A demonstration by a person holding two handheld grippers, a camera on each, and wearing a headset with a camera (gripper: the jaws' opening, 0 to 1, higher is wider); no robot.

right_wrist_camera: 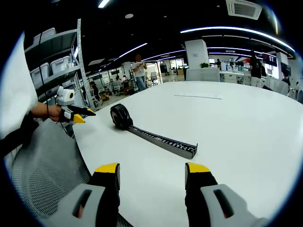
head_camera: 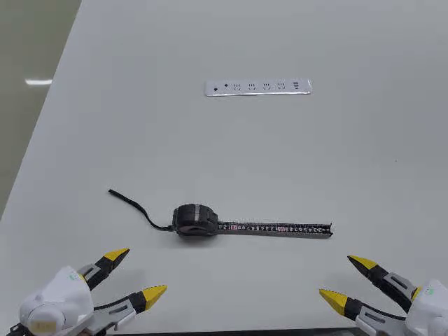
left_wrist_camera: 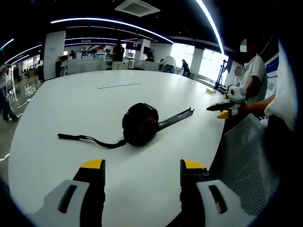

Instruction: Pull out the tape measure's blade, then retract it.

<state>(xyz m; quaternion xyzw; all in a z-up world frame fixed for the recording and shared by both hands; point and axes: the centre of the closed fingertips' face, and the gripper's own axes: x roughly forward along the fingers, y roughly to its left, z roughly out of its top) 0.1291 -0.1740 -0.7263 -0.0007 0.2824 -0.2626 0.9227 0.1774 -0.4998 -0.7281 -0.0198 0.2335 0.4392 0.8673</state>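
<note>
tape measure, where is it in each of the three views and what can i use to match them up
Head view: tape measure low, left of centre, blade drawn out toward the picture's right.
Left gripper view: tape measure at centre, blade running up and right.
Right gripper view: tape measure upper left of centre, blade running down and right.
Shared landmark: white power strip, lying beyond it.

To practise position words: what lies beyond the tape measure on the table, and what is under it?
Beyond the tape measure, farther up the white table, lies a white power strip. The patch of table directly beneath it is covered from view.
</note>
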